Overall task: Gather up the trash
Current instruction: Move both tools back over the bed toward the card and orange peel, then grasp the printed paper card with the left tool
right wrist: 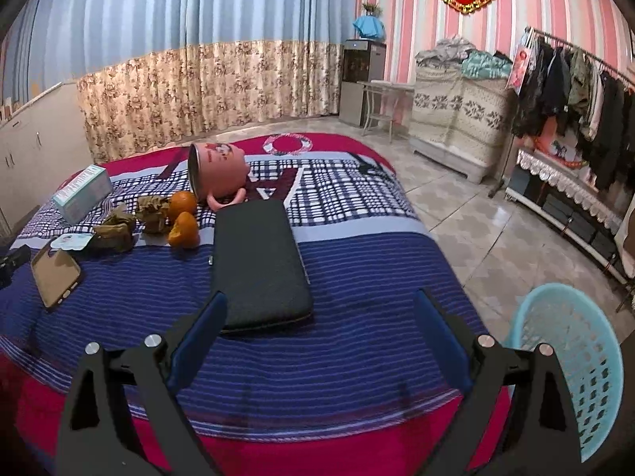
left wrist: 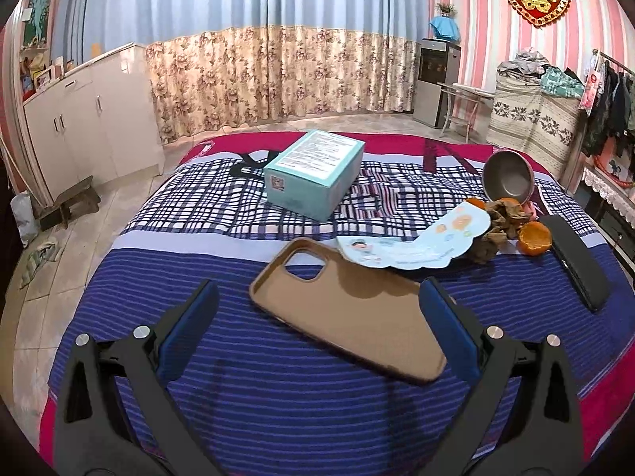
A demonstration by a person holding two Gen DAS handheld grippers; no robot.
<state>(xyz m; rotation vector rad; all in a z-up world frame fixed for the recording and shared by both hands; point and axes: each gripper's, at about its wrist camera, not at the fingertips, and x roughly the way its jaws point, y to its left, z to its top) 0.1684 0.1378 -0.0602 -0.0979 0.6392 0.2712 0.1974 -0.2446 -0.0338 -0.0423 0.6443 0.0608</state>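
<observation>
- On the bed (right wrist: pixel 357 357): left gripper (left wrist: pixel 317 309) and right gripper (right wrist: pixel 321 317) both wide open, empty.
- Trash, the brown crumpled wrappers (right wrist: pixel 115 230) and orange peel (right wrist: pixel 183 230), lies near the tipped bowl (right wrist: pixel 218 174).
- Likely step: reach for trash; next, grasp a piece and carry it to the basket (right wrist: pixel 575 357).

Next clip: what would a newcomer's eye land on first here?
Probably the orange peels and brown crumpled wrappers spilled beside the tipped pink bowl on the striped bed. Then the teal box further back, and the blue basket on the floor at the right.
</observation>
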